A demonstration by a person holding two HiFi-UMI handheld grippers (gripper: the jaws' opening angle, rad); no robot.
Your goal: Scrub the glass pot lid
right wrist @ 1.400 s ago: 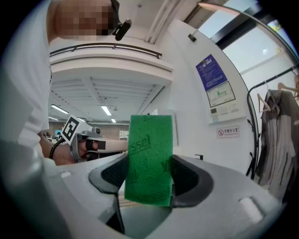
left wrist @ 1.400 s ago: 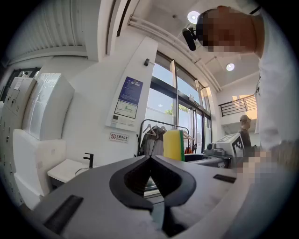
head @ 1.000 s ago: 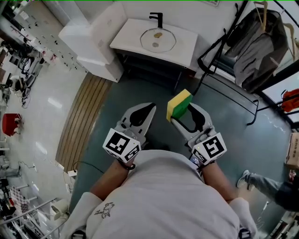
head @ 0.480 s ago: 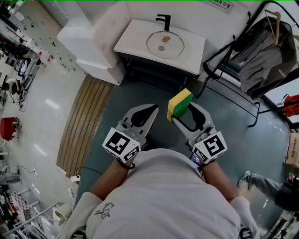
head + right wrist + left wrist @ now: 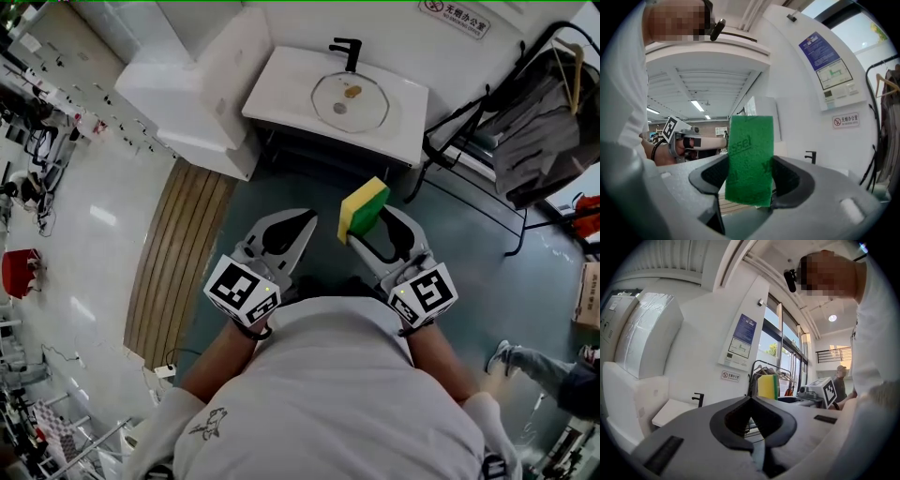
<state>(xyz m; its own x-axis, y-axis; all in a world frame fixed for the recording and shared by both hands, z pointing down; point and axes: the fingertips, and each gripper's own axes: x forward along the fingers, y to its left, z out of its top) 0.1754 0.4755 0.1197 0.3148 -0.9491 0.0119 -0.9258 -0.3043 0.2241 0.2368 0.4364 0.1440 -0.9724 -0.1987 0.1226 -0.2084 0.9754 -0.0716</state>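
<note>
The glass pot lid (image 5: pixel 349 101) lies in the basin of a white sink (image 5: pixel 281 89) under a black faucet (image 5: pixel 347 52), across a stretch of floor from me. My right gripper (image 5: pixel 364 232) is shut on a yellow and green sponge (image 5: pixel 362 207), which stands upright between the jaws; its green face fills the right gripper view (image 5: pixel 750 159). My left gripper (image 5: pixel 300 230) is held beside it, shut and empty, its tips (image 5: pixel 751 399) meeting. Both point level toward the sink. The faucet (image 5: pixel 699 399) shows small and distant in the left gripper view.
A white cabinet (image 5: pixel 187 75) stands left of the sink. To the right stands a black clothes rack (image 5: pixel 450 112) with a grey garment (image 5: pixel 548 141). A wooden slat mat (image 5: pixel 178 253) lies on the floor at left. Another person's leg (image 5: pixel 525 361) is at lower right.
The sink and lid have drawn nearer in the head view as I move toward them. Both grippers keep the same pose, with the sponge still held.
</note>
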